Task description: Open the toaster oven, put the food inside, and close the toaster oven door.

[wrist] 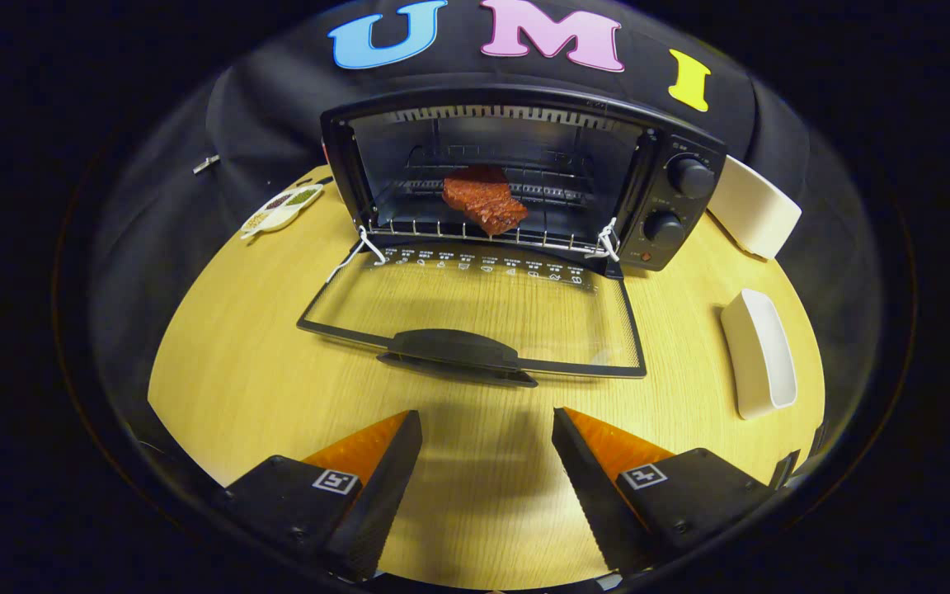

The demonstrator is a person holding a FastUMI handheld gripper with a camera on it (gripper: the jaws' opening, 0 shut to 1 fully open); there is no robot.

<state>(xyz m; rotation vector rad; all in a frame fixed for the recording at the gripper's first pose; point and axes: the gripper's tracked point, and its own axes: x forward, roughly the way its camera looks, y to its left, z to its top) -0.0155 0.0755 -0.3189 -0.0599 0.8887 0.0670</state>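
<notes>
The gripper (pixel 487 429) hangs wide open and empty over the table (pixel 219 371), just short of the oven's (pixel 524 177) lowered door (pixel 475 309), while the food (pixel 485 200) sits on the rack inside.

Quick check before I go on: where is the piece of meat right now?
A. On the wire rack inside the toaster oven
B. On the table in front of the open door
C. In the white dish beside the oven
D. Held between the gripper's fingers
A: the meat lies on the wire rack inside the toaster oven, whose door is folded down flat, while the gripper is open and empty short of the door handle.
</notes>
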